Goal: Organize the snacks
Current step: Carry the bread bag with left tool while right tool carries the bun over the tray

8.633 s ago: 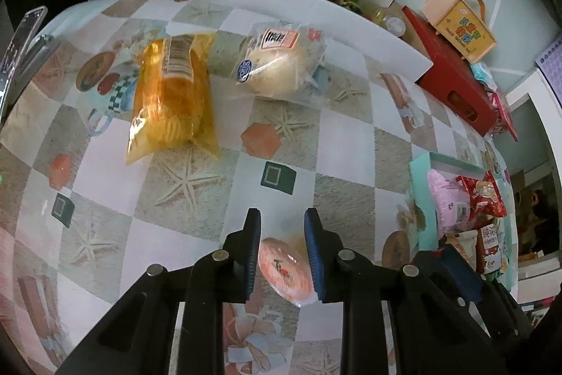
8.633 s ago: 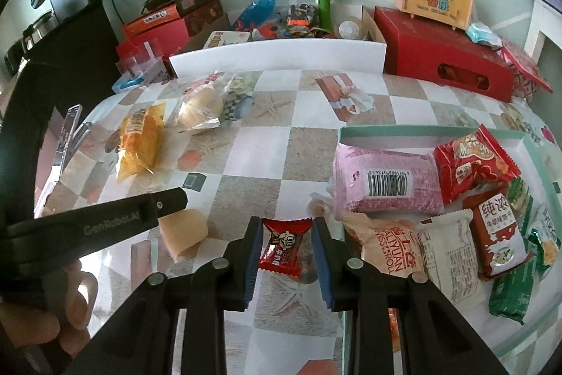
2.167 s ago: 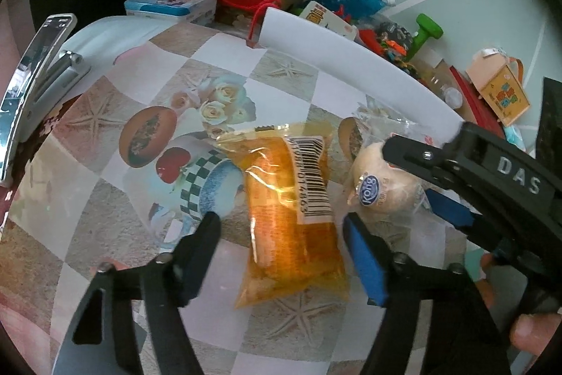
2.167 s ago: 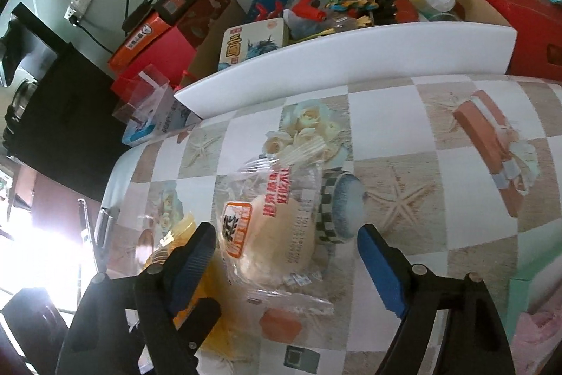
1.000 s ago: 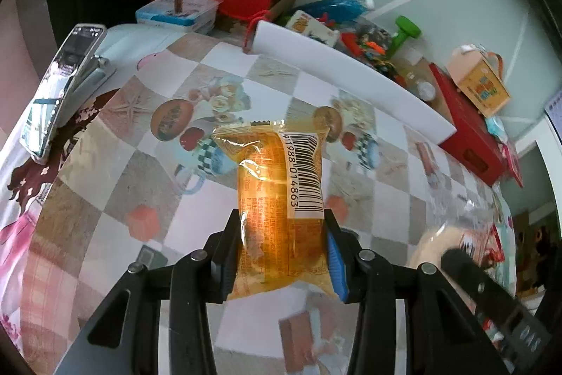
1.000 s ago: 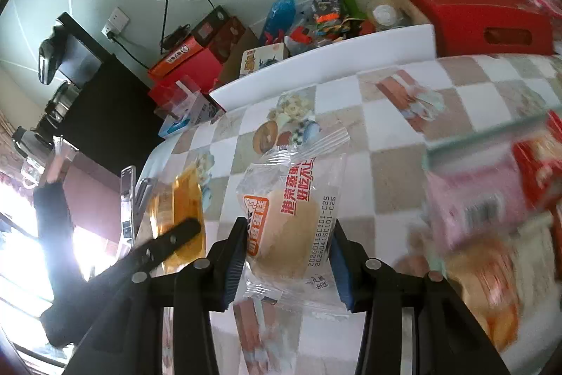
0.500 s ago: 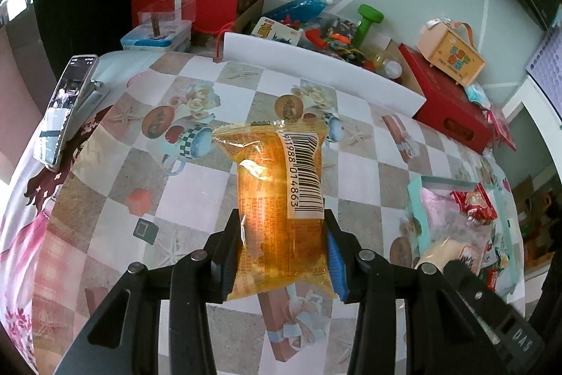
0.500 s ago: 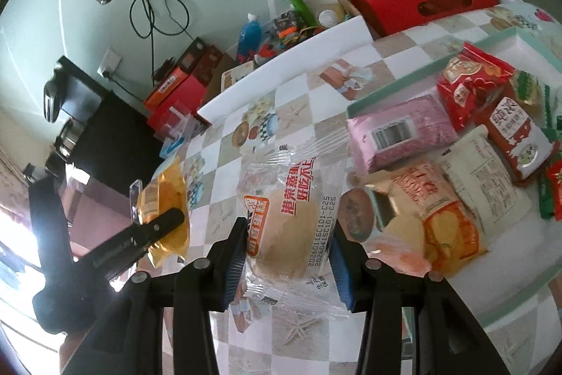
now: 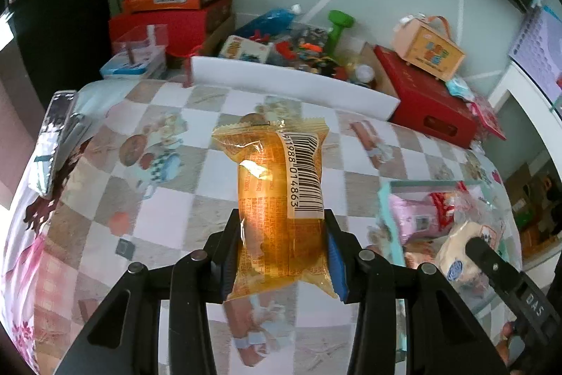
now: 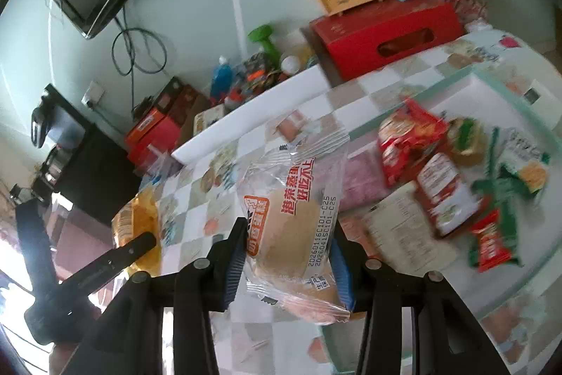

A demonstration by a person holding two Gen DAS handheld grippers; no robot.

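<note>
My left gripper is shut on an orange snack packet with a barcode and holds it above the checkered tablecloth. My right gripper is shut on a clear-wrapped bun and holds it above the table beside the mint-rimmed tray. The tray holds several snack packs, among them red ones and a pink one. In the left wrist view the bun and the tray show at the right. In the right wrist view the orange packet shows at the left.
A white foam board stands along the table's far side with toys, a green dumbbell and red boxes behind it. A phone lies at the left table edge. A black cabinet stands beyond the table.
Both grippers carried their packets higher and to the right. The right gripper with the bun now hangs by the tray's left part; the tray has come closer in both views.
</note>
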